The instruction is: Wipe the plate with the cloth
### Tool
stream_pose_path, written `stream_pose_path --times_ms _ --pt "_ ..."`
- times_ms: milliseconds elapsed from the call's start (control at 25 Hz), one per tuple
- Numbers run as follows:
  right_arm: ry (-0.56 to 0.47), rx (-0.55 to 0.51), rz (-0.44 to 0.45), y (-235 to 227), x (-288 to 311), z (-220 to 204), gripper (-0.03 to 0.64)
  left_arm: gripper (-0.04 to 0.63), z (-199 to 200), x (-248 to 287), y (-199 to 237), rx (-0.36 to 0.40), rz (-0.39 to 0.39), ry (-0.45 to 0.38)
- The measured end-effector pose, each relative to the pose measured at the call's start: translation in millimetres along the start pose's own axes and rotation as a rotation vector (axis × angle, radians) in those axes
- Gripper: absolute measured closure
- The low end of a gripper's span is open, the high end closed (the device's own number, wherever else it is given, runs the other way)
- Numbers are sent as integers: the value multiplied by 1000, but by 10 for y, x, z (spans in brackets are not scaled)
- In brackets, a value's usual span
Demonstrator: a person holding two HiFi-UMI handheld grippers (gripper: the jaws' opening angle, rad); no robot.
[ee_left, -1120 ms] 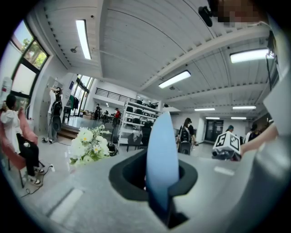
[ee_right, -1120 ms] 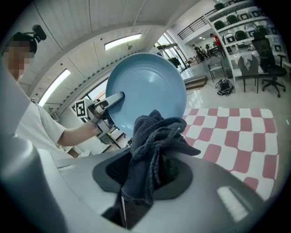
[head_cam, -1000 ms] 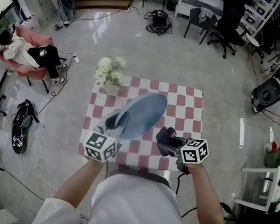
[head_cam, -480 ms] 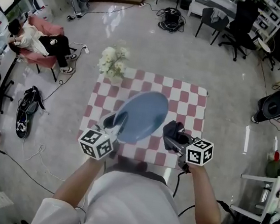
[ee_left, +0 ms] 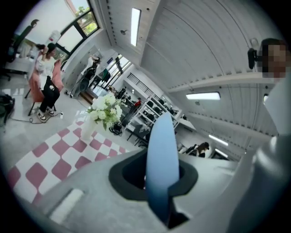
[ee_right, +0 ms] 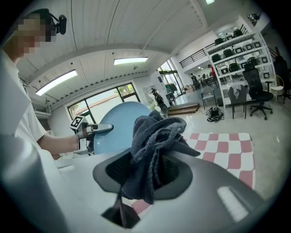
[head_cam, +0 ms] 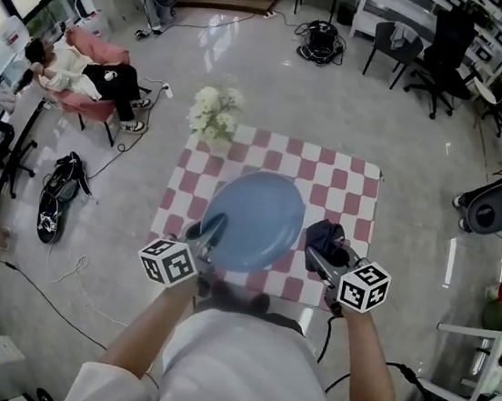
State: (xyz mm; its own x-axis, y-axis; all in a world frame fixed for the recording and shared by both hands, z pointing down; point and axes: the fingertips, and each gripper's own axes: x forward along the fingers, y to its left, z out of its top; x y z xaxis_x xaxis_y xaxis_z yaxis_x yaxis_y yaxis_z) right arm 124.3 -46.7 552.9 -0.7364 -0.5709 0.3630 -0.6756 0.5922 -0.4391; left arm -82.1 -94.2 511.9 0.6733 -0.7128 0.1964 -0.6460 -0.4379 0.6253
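Note:
A light blue plate (head_cam: 254, 218) is held up over the checkered table, its face toward my head camera. My left gripper (head_cam: 207, 233) is shut on the plate's lower left rim; in the left gripper view the plate (ee_left: 162, 164) stands edge-on between the jaws. My right gripper (head_cam: 325, 247) is shut on a dark blue-grey cloth (head_cam: 327, 236), bunched up just right of the plate and apart from it. In the right gripper view the cloth (ee_right: 152, 145) bulges out of the jaws with the plate (ee_right: 119, 125) and the left gripper (ee_right: 93, 129) behind it.
The table carries a red-and-white checkered cover (head_cam: 348, 192). A vase of white flowers (head_cam: 211, 116) stands at its far left corner. A person sits in a pink chair (head_cam: 83, 81) to the far left. Office chairs (head_cam: 434, 45) and cables lie beyond the table.
The plate has turned from tilted and narrow to nearly face-on and has come closer. Both grippers kept their hold, and the cloth stays just right of the plate.

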Motion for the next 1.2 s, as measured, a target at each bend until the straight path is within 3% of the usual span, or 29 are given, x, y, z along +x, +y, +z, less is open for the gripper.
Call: stream_pose_path --times_ms 200,440,1200 --pt "-105 22 -55 36 -54 155 489 552 -34 -84 152 -148 -18 17" --pt "-137 21 -94 86 -29 221 490 551 -22 -99 282 -240 -32 22" --pt "-179 52 -119 91 173 380 492 551 140 23 470 -302 -74 54"
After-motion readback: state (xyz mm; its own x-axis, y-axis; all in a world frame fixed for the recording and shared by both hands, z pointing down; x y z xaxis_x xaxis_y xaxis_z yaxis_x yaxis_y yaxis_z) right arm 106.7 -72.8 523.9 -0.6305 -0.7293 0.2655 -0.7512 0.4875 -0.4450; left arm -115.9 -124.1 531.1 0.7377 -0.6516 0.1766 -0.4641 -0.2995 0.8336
